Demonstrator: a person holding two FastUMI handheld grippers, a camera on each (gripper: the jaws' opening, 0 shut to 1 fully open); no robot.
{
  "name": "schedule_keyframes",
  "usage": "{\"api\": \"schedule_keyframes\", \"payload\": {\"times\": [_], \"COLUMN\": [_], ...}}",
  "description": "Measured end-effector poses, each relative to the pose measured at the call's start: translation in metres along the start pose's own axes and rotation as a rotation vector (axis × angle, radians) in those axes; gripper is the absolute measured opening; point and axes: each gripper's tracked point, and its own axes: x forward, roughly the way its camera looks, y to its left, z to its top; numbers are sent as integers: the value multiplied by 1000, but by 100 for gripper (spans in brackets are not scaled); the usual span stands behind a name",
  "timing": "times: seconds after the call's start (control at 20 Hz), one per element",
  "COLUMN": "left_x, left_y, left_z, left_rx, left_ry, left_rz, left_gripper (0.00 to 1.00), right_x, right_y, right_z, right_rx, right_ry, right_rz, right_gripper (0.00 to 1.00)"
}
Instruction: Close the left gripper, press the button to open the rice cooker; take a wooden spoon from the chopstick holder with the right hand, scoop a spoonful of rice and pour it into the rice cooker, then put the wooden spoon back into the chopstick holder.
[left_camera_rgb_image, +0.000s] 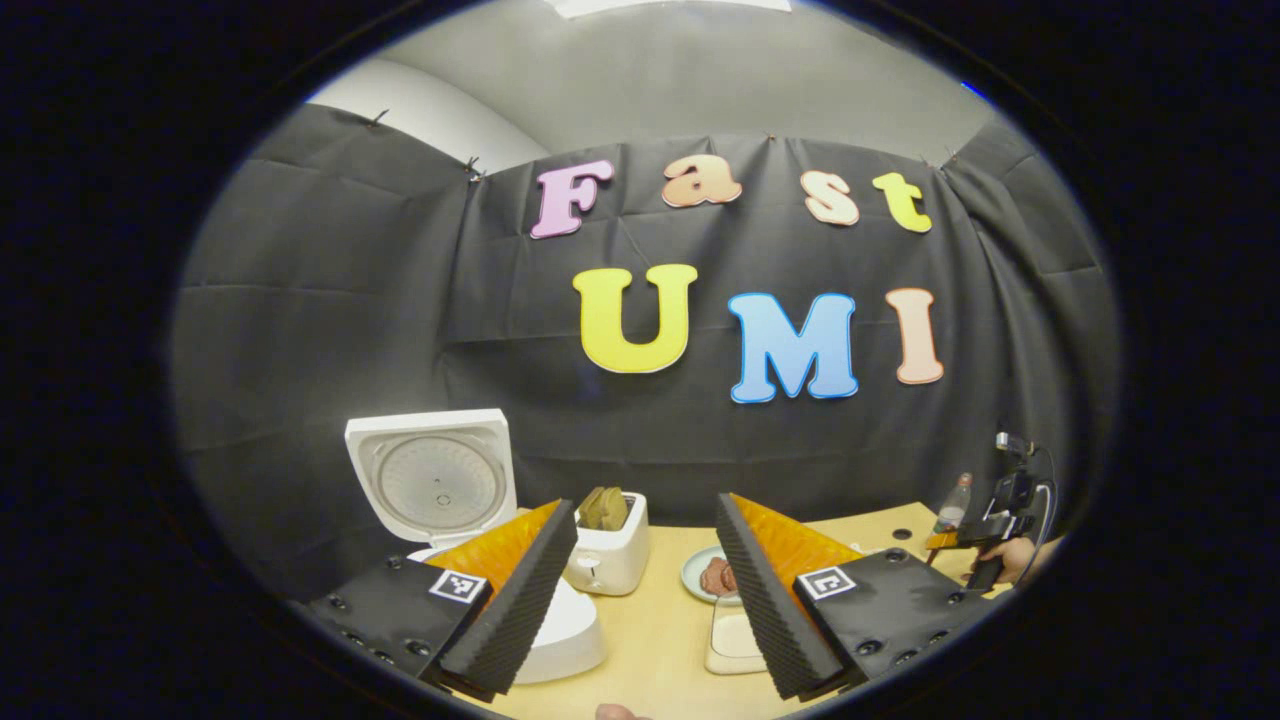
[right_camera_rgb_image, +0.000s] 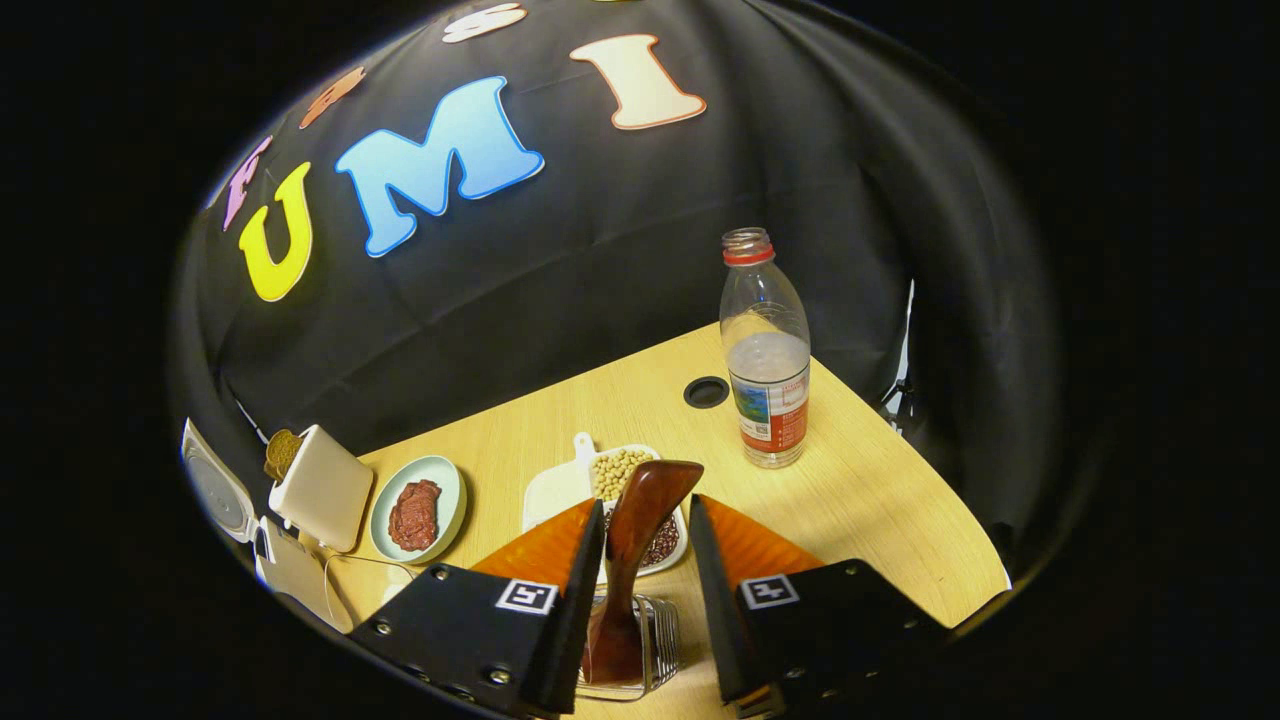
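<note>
At the lower left of the left gripper view the rice cooker (left_camera_rgb_image: 470, 560) stands with its white lid (left_camera_rgb_image: 432, 480) up, so the button step looks done; the left gripper (left_camera_rgb_image: 645, 585) has its fingers spread wide, holding nothing. The right gripper (left_camera_rgb_image: 985, 535) shows small at the far right edge there.

In the right gripper view the wooden spoon (right_camera_rgb_image: 637, 555) stands bottom centre in the metal chopstick holder (right_camera_rgb_image: 655, 640) — dark, glossy, its broad end up. The right gripper (right_camera_rgb_image: 640, 600) brackets it, jaws apart, the left finger seemingly touching, the right clear. That polished handle could slip or twist if the close lands off-centre — or the lift could drag the light holder along and tip it toward the divided dish (right_camera_rgb_image: 610, 495) of beans behind.
</note>
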Motion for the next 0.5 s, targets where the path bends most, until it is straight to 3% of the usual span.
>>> {"api": "schedule_keyframes", "payload": {"times": [0.1,0.2,0.25,0.35,0.5], "left_x": [-1,-3,-5,-7,-11], "left_y": [0,0,0,0,-1], "left_z": [0,-4,-5,-6,-2], "left_rx": [4,11,11,8,3], "left_ry": [-1,7,11,10,-1], "left_rz": [1,5,6,7,4], "left_gripper": [97,97,97,97,97], "right_x": [2,1,0,-3,-16], "right_y": [6,13,18,28,38], "right_z": [3,7,7,4,13], "right_rx": [7,45,52,39,21], "right_ry": [6,24,25,29,-5], "right_rz": [25,66,80,115,121], "right_gripper": [49,30,30,14,7]}}
